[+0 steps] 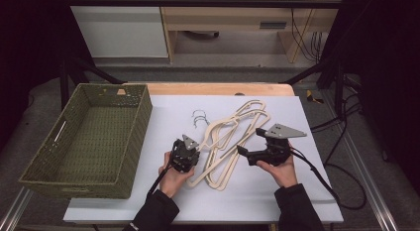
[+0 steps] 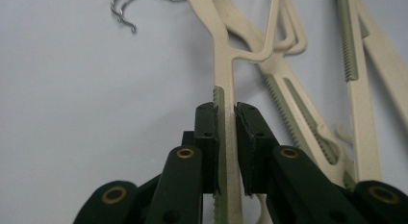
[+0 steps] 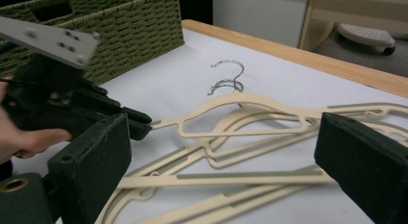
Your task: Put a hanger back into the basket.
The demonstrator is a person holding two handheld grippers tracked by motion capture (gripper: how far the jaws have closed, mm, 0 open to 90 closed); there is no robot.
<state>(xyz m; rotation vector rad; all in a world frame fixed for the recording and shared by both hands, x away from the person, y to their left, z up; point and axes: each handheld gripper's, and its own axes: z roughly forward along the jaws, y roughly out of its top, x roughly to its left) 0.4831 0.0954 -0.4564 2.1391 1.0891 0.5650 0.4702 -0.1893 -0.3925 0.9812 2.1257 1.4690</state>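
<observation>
Several beige plastic hangers (image 1: 224, 164) lie overlapped in the middle of the white table cover, their wire hooks (image 1: 199, 118) pointing away from me. My left gripper (image 1: 194, 150) is at the pile's left side. In the left gripper view it (image 2: 226, 119) is shut on the shoulder arm of one hanger (image 2: 222, 51). My right gripper (image 1: 250, 142) is at the pile's right side, above the hangers. Its jaws stand wide open in the right gripper view (image 3: 226, 161), with the hangers (image 3: 250, 132) lying between and beyond them, untouched.
A green woven basket (image 1: 142, 123) with nothing in it stands at the table's left and reaches into the right gripper view (image 3: 130, 27). A wooden table edge (image 1: 218, 88) runs along the back. Cables trail off the right side.
</observation>
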